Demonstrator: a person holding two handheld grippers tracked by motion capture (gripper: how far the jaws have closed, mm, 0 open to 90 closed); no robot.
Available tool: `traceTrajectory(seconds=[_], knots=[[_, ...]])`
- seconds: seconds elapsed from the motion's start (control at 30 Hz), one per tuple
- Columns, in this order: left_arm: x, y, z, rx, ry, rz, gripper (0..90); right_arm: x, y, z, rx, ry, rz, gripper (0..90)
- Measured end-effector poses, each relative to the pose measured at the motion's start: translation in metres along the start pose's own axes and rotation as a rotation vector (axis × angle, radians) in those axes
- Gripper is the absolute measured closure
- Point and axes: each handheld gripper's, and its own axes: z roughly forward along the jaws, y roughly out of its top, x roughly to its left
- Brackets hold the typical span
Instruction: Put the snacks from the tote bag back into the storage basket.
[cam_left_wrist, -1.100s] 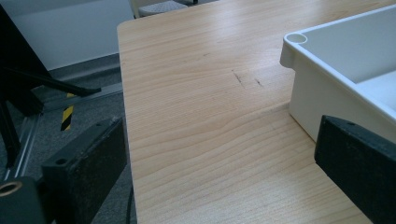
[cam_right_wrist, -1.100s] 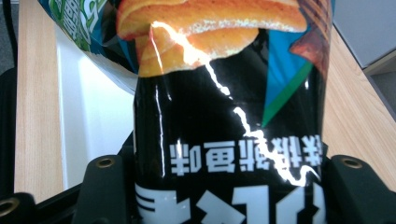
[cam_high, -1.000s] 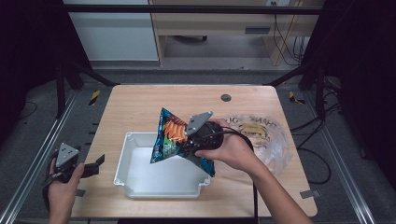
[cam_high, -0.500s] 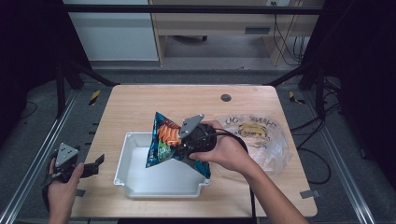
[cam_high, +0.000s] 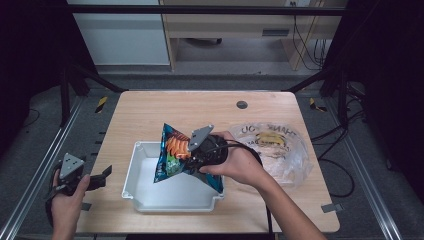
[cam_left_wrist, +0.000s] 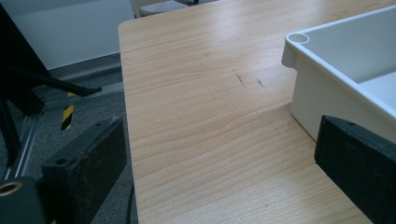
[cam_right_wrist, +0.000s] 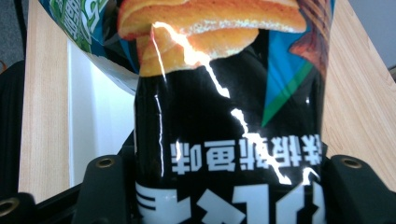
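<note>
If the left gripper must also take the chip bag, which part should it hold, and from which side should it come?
Probably the bag's free left corner. The chip bag hangs tilted over the white tray, with the right gripper shut on its middle. That corner sticks out toward the open left gripper, so coming level from the left, above the tray rim, looks easiest. The flat seam there suits the jaws.

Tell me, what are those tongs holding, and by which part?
The right tongs clamp a chip bag across its width, above the white bin. The left tongs hold nothing.
</note>
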Motion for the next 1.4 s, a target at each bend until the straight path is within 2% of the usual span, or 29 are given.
traceTrajectory(seconds=[0.4, 0.77, 1.07, 1.4], knots=[[0.000, 0.000, 0.000, -0.001, -0.003, -0.004, 2.4, 0.003, 0.005, 0.012, 0.020, 0.013, -0.021, 40.6], [0.000, 0.000, 0.001, 0.002, -0.007, -0.003, 2.4, 0.005, 0.005, 0.021, 0.035, 0.016, -0.018, 40.7], [0.000, 0.000, 0.001, 0.004, -0.009, -0.003, 2.4, 0.005, 0.005, 0.030, 0.039, 0.031, -0.014, 40.7], [0.001, 0.000, 0.003, 0.010, -0.011, -0.001, 2.4, 0.005, 0.009, 0.043, 0.052, 0.054, -0.031, 40.7]])
